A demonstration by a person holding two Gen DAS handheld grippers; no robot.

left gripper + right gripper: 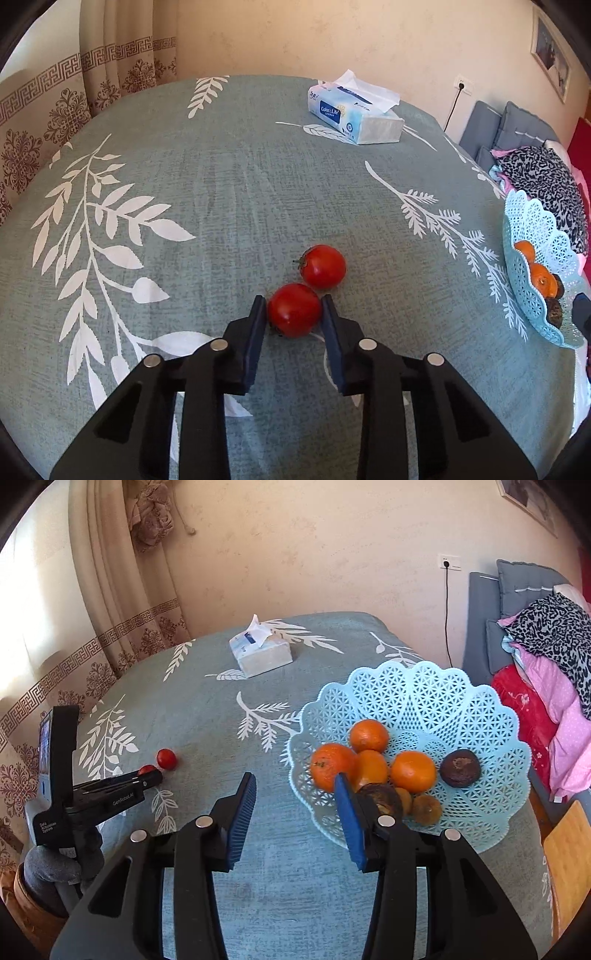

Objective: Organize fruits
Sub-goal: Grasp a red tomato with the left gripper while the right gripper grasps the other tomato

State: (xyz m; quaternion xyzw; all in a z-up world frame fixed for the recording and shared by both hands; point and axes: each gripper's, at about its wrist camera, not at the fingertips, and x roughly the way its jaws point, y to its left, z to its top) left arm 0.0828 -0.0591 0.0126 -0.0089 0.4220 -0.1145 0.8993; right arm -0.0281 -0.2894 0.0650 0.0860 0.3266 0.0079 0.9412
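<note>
Two red tomatoes lie touching on the green leaf-patterned tablecloth (221,192). My left gripper (294,303) is shut on the near tomato (293,312), its pads pressing both sides; the far tomato (323,266) rests free just beyond. In the right wrist view the left gripper (157,774) is low at the left, with the near tomato (147,768) and the far tomato (166,758) at its tips. My right gripper (295,782) stands open and empty above the cloth at the left rim of a light blue lattice basket (424,686), which holds several oranges (369,734) and dark fruits (460,768).
A tissue box (354,114) stands at the back of the table. The basket (535,236) sits near the table's right edge. Piled clothes (554,646) and grey cushions lie to the right. A curtain (110,590) hangs at the left. A wooden surface (569,853) shows lower right.
</note>
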